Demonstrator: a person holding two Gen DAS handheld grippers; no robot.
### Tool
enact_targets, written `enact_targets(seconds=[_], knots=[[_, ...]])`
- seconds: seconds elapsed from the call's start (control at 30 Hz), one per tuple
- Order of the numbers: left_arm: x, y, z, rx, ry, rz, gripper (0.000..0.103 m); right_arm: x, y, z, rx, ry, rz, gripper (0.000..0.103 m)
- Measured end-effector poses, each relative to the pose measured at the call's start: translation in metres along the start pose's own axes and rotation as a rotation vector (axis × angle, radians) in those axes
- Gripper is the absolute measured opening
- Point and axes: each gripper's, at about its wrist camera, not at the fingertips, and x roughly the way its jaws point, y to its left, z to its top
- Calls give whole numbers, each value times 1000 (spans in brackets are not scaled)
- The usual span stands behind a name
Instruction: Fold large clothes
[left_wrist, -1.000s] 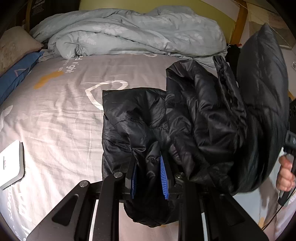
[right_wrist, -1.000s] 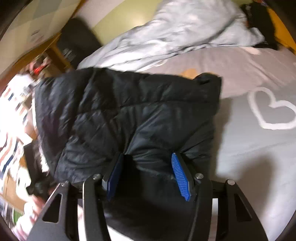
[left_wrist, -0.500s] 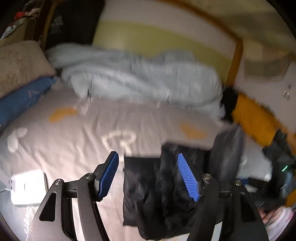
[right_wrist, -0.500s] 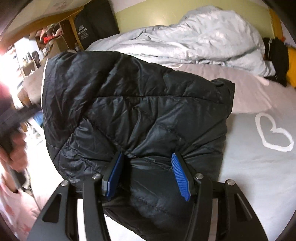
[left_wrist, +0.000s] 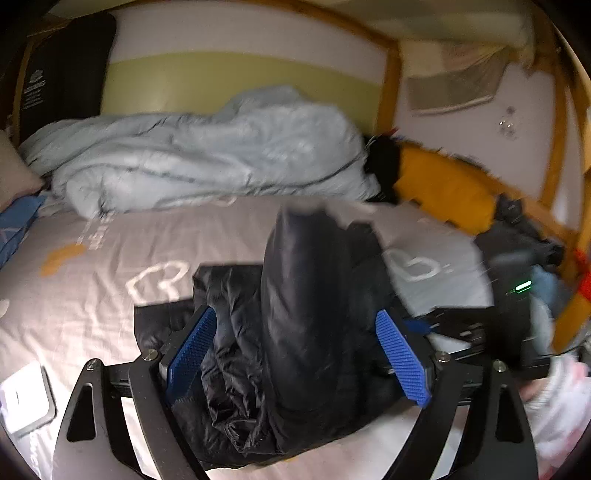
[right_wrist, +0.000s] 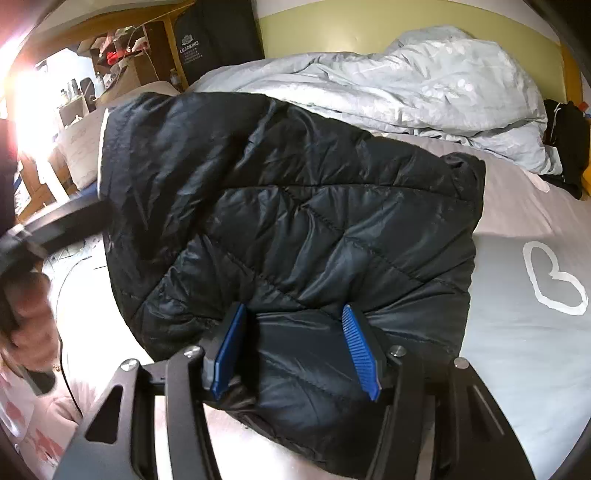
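A black quilted puffer jacket (left_wrist: 295, 332) lies bunched and partly folded on the grey bed sheet (left_wrist: 92, 295). My left gripper (left_wrist: 295, 358) is open, its blue pads (left_wrist: 190, 354) wide apart on either side of the jacket's near edge, holding nothing. In the right wrist view the jacket (right_wrist: 295, 221) is lifted, a broad quilted panel spread in front of the camera. My right gripper (right_wrist: 295, 347) has its pads (right_wrist: 360, 350) pressed against a bulky fold of the jacket's lower edge.
A crumpled light-blue duvet (left_wrist: 203, 162) lies along the back of the bed. A white flat device (left_wrist: 26, 398) sits at the left front. Orange and black items (left_wrist: 443, 184) lie by the wooden frame at the right. Pillows lie at the far left.
My left gripper let go of the jacket, opened wide and pulled back. The right gripper keeps its hold and has swung the jacket panel over the bed.
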Motion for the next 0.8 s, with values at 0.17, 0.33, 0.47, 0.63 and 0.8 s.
enact_targets(seconds=[0.17,0.33,0.47,0.63,0.8], knots=[[28,18,-9,-88,87,-44,9,-16,-14,3,111,-53,-27,53],[5,15,-1,-100,0,-15,7,-40,-44,7,236,-139,-179,58],[-7,16,-2,-180,64,58,8,-42,-61,5,295,-125,-205,58],[0,26,-9,-233,119,164,10,-39,-55,-1,265,-103,-220,60],[24,44,-19,-234,189,237,30,-34,-47,-3,227,-83,-209,63]])
